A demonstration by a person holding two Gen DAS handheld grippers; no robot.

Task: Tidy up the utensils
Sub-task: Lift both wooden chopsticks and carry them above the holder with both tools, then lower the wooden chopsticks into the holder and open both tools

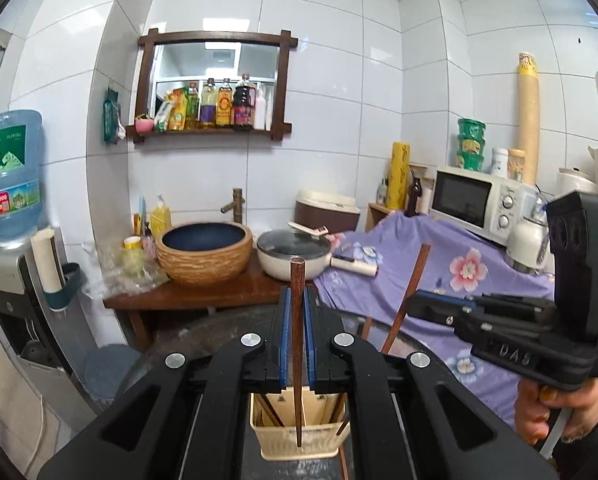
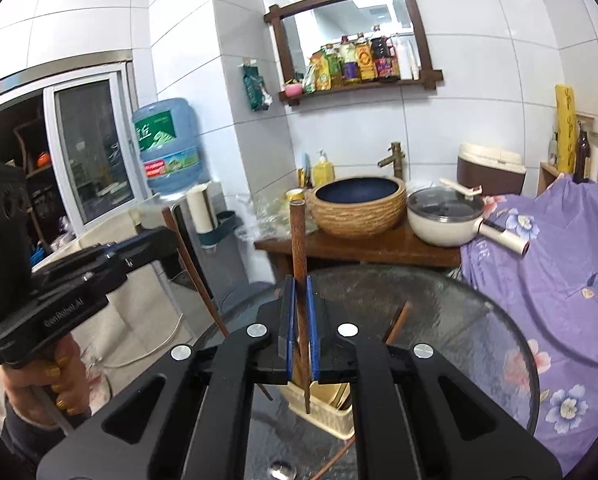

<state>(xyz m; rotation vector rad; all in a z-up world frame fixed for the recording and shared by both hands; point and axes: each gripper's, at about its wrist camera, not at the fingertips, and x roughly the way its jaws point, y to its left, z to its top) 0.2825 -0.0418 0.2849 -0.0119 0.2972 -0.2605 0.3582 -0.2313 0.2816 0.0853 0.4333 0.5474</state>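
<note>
**Two chopsticks held above the holder**

The round glass tabletop was the biggest thing under the hands, and on it stood the cream plastic utensil holder, with some chopsticks already leaning inside. One more chopstick seemed to lie on the glass just beside the holder.

The left gripper had its jaws closed on a dark wooden chopstick, which stood almost upright with its thin tip over the holder. The right gripper was closed in the same way on the second chopstick, also near upright above the holder's edge. In each view the other gripper showed at the side with its stick tilted.

I judge that such sticks are light, stiff and rather smooth, so they may turn between the pads. Holding them near the middle, as here, seemed sensible, because the thin end stayed free to go into a compartment.
</note>
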